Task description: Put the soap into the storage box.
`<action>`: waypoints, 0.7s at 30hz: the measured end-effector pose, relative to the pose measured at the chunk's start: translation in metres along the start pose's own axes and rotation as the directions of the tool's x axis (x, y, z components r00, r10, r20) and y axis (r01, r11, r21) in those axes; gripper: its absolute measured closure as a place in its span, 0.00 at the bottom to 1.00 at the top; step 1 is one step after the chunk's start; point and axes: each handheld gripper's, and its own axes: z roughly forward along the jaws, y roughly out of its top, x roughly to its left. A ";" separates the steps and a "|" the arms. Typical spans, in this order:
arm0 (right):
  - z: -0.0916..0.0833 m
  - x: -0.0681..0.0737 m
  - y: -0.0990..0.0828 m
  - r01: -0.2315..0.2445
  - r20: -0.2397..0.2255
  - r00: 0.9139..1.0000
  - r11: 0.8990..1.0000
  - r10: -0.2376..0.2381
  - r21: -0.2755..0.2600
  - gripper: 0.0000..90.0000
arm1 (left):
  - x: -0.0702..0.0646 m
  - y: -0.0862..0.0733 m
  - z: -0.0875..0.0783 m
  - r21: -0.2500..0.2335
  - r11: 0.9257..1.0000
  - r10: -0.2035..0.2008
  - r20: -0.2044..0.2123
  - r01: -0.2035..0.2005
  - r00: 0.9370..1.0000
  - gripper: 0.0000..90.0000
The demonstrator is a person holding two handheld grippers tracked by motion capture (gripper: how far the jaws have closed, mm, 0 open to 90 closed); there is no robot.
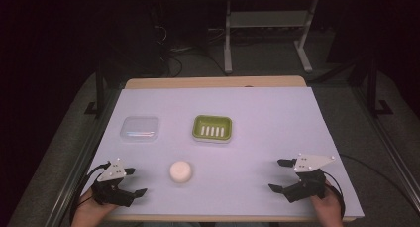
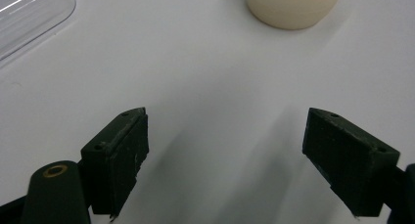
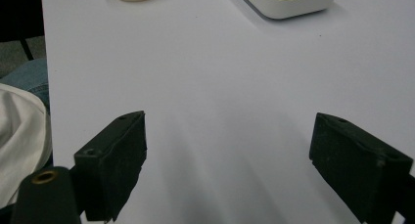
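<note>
Both tongs parked at the near edge of the tabletop (image 1: pixel 218 95), one in each of my hands. Left tongs (image 1: pixel 134 181) stand wide, nothing between the jaws. Right tongs (image 1: pixel 279 175) likewise wide and empty.

Soap (image 1: pixel 181 171): round, cream-white, lying flat near the front, just right of the left tongs and well apart from the right ones. In the left gripper view it sits ahead of the jaws and off toward the right one, not centred. Green dish (image 1: pixel 212 128) with a slotted insert lies behind it, mid-table. Clear lid (image 1: pixel 140 128) sits left of the dish, apart from it.

Step in hand, as I judge it: reach for the soap with the left tongs, nearest to it. To do it well:
- swing the hand until the soap sits midway between the jaws;
- come in low, jaws either side of its widest part;
- close gently; the rounded, smooth sides look likely to slip out under a hard squeeze;
- keep the right tongs clear of the path to the dish.

Surface: a pale sheet covers the tabletop; a strip of wood shows along the far edge. Flat, no clutter. Room dim beyond the table; grey floor, a white frame and some cables behind.
</note>
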 end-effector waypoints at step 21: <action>0.000 0.002 0.001 0.001 -0.001 1.000 1.000 -0.001 -0.003 0.15 | -0.010 0.017 0.001 0.036 0.998 0.051 0.008 -0.052 0.999 0.16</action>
